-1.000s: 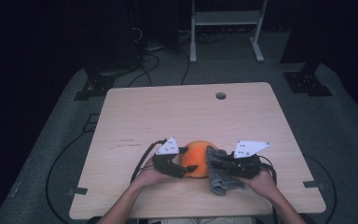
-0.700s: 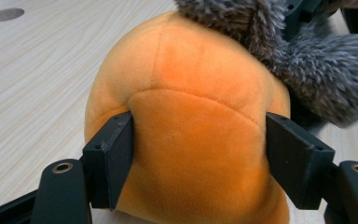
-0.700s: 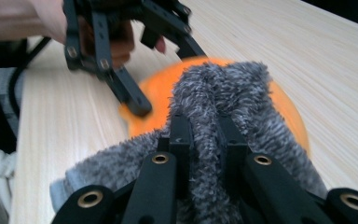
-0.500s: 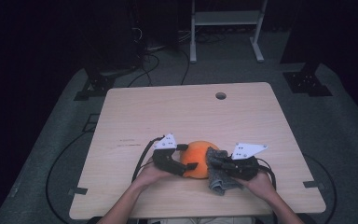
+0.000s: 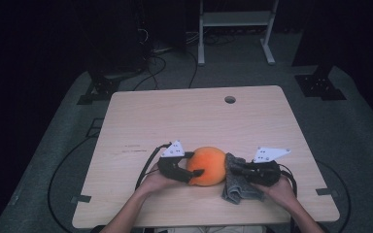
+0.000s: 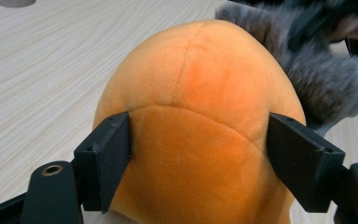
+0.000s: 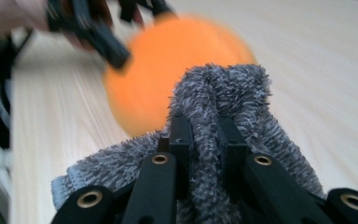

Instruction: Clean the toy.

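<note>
Sitting near the front edge of the desk [image 5: 126, 121], the orange plush ball [image 5: 208, 166] is between your two grippers. Your left gripper [image 5: 187, 172] has its jaws spread wide on both sides of the ball, pads against the fabric; they have just been closing. Your right gripper [image 5: 238, 171] has its jaws pinched tight on the grey fluffy cloth [image 5: 235, 187], which touches the ball's right side. A round hole [image 5: 230, 99] is near the far edge.
</note>
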Demonstrator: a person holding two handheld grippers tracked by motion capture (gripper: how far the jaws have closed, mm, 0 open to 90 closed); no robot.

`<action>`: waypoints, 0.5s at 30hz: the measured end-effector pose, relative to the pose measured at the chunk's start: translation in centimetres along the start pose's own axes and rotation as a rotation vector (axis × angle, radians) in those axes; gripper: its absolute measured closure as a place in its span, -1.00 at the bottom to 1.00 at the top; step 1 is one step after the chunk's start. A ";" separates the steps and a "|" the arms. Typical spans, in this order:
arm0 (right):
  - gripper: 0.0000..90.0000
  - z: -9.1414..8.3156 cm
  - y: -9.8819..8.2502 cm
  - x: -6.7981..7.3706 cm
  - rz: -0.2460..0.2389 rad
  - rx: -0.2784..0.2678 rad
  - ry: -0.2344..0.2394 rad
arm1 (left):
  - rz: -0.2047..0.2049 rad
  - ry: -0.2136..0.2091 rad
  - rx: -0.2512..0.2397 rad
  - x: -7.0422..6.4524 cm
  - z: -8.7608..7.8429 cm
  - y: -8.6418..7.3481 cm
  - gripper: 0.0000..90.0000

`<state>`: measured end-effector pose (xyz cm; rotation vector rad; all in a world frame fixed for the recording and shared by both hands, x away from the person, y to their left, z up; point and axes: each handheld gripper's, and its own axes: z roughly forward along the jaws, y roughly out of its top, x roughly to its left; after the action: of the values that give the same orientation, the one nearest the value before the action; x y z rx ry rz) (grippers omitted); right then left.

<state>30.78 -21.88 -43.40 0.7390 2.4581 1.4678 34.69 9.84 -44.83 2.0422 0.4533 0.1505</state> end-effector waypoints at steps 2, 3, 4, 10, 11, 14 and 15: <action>0.76 0.3 1.0 0.4 -0.017 -0.030 0.014 | 0.008 -0.002 0.004 0.0 0.0 0.0 -0.46; 0.76 0.5 1.4 0.5 -0.021 -0.035 0.019 | 0.009 -0.003 0.008 0.0 0.0 -0.1 -0.46; 0.76 1.0 1.8 0.6 -0.024 -0.040 0.026 | 0.011 -0.002 0.013 0.0 -0.1 -0.2 -0.46; 0.76 1.6 0.6 0.2 -0.003 -0.001 0.004 | 0.006 -0.011 0.010 0.2 -0.4 -0.6 -0.46; 0.76 1.4 0.0 -0.1 -0.005 0.022 -0.012 | 0.007 -0.011 0.009 0.2 -0.3 -0.6 -0.46; 0.76 0.6 -1.1 -0.8 0.030 0.075 -0.037 | 0.005 -0.014 0.008 0.2 -0.3 -0.6 -0.46; 0.76 0.3 -1.2 -0.9 0.037 0.063 -0.031 | 0.009 -0.011 0.005 0.1 -0.3 -0.5 -0.46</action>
<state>31.31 -22.61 -44.63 0.8178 2.4903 1.3861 34.58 10.33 -45.15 2.0489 0.4383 0.1435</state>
